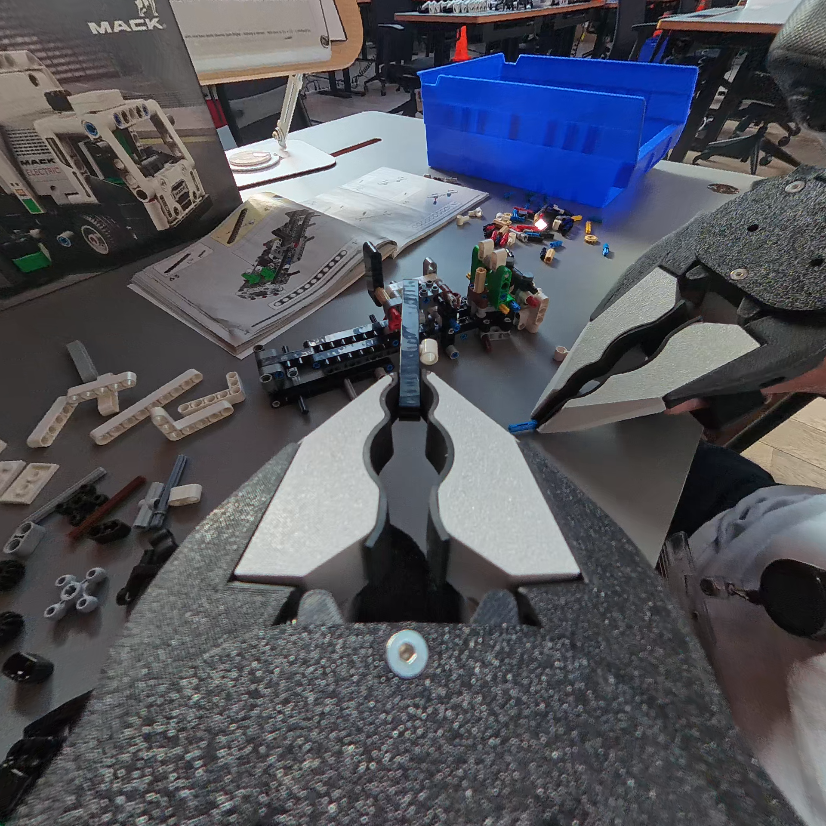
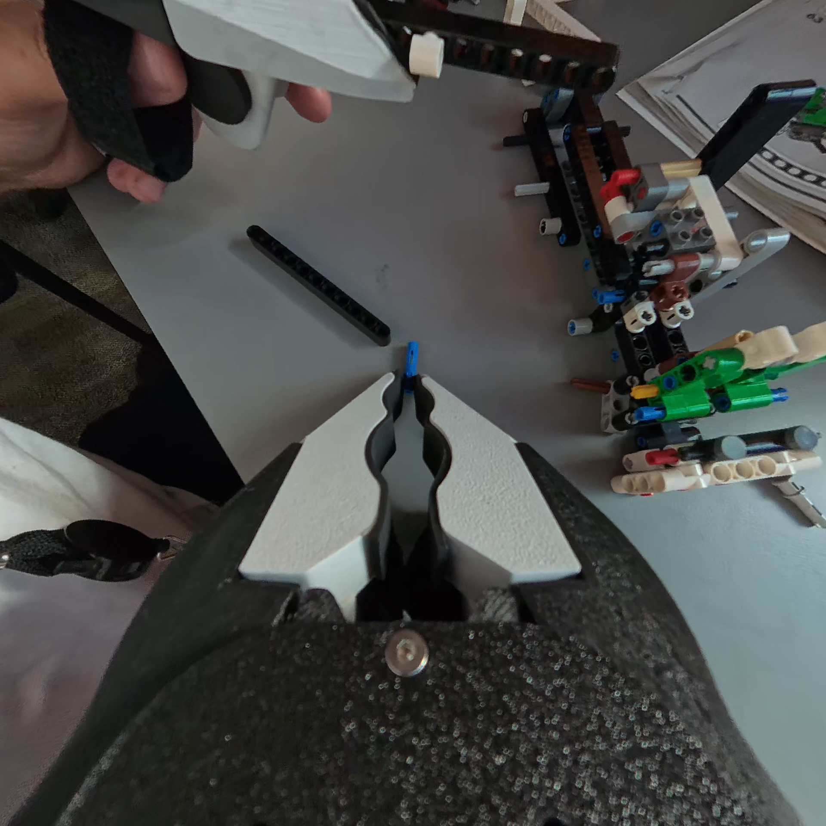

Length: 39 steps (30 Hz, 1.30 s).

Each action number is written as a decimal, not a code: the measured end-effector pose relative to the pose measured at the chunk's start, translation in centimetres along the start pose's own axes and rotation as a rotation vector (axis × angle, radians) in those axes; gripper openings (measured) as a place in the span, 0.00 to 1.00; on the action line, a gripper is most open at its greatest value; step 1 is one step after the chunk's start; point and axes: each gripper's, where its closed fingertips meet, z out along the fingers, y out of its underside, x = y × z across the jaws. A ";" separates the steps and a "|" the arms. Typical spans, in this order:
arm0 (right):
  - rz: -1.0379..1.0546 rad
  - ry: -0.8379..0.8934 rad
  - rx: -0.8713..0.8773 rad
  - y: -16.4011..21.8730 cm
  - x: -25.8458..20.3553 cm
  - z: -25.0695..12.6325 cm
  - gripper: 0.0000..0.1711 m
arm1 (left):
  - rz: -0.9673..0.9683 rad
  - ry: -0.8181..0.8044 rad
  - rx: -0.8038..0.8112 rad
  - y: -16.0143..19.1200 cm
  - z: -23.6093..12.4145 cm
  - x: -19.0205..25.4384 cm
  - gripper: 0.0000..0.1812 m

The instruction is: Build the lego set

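Observation:
My left gripper (image 1: 409, 385) is shut on one end of a long black beam (image 1: 410, 339) with a cream bush (image 1: 428, 351) on its side, held above the part-built black chassis (image 1: 339, 353). My right gripper (image 2: 407, 380) is shut on a small blue pin (image 2: 411, 360), tip close to the table. It also shows in the left wrist view (image 1: 538, 424) at the right with the pin (image 1: 522, 427). In the right wrist view the left gripper (image 2: 409, 67) holds the beam (image 2: 514, 53) at the top, and the chassis (image 2: 648, 268) is at the right.
A second long black beam (image 2: 317, 286) lies on the table ahead of the right gripper. An open instruction booklet (image 1: 313, 250), the set's box (image 1: 103, 147), a blue bin (image 1: 549, 129), a heap of small pins (image 1: 532, 228) and loose white beams (image 1: 134, 402) surround the chassis. My right fingertips sit around 10 cm from my left ones.

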 end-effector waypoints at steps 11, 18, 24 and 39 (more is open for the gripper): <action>-0.571 0.207 0.289 -0.6 7.5 -6.7 0.01 | -0.083 -0.038 -0.105 1.4 1.0 -1.3 0.03; -0.637 0.272 0.317 1.5 11.9 -8.8 0.01 | -0.106 -0.016 -0.239 3.2 2.2 -1.2 0.03; -0.607 0.294 0.403 1.6 12.6 -9.7 0.01 | -0.067 -0.023 -0.267 3.6 2.4 -0.9 0.03; -0.767 0.267 0.410 1.5 10.6 -8.2 0.01 | -0.037 0.168 -0.290 3.8 2.4 1.9 0.03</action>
